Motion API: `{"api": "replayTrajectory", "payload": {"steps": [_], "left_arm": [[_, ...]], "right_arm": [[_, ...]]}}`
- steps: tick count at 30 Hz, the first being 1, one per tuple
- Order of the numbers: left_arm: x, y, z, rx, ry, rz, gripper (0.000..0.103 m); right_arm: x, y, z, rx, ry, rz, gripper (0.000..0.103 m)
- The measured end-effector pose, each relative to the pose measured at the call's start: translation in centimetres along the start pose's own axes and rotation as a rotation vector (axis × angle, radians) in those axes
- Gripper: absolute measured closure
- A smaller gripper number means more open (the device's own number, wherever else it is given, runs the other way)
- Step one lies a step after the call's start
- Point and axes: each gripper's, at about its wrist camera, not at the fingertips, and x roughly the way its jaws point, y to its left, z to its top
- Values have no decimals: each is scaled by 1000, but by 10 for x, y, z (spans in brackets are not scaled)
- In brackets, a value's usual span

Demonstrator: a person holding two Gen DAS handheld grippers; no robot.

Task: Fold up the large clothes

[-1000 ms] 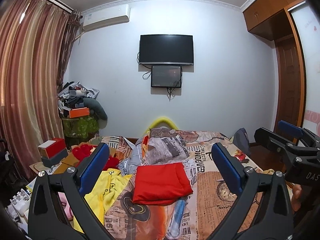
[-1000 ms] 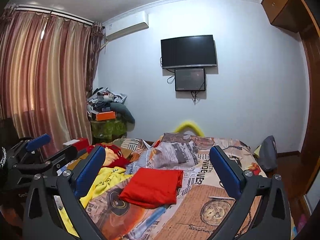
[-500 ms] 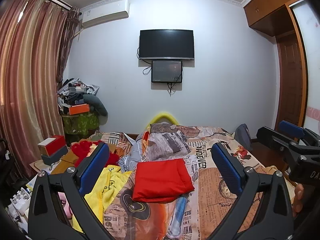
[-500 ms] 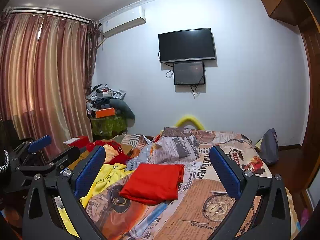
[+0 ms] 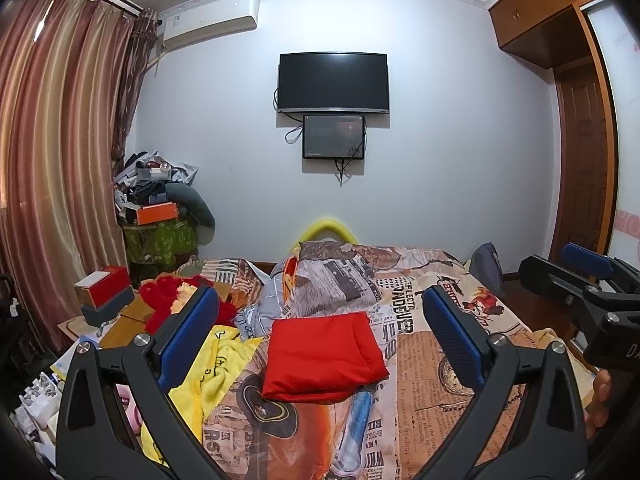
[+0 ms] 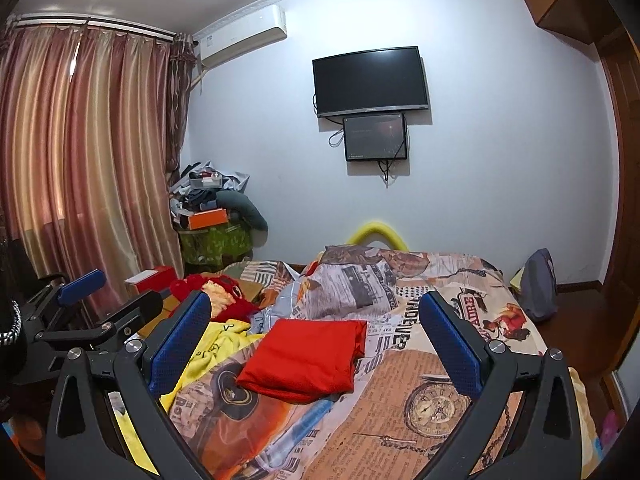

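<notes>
A red garment (image 5: 322, 356) lies folded into a neat rectangle on the patterned bedspread (image 5: 432, 364); it also shows in the right wrist view (image 6: 306, 358). My left gripper (image 5: 320, 332) is open and empty, held above the bed short of the garment. My right gripper (image 6: 316, 336) is open and empty at about the same height. Each gripper appears at the edge of the other's view: the right one (image 5: 576, 280) and the left one (image 6: 80, 312). A crumpled yellow garment (image 5: 208, 364) lies left of the red one.
A red fuzzy cloth (image 5: 172, 296) and boxes (image 5: 104, 292) sit on a side table at the left. A rumpled quilt (image 5: 332, 280) lies behind the red garment. Curtains (image 5: 60, 160), a clutter pile (image 5: 160, 216), a wall TV (image 5: 334, 82) and a wardrobe (image 5: 560, 80) surround the bed.
Both views have tilted slightly upward and the grippers have risen a little. The red garment stays folded in place. Both grippers stay open.
</notes>
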Motion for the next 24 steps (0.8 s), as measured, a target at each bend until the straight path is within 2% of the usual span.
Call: {"api": "replayTrajectory", "payload": {"steps": [24], "left_arm": [[-5, 4, -3, 3, 7, -30, 0]], "right_arm": [[-5, -5, 0, 8, 3, -4, 0]]}}
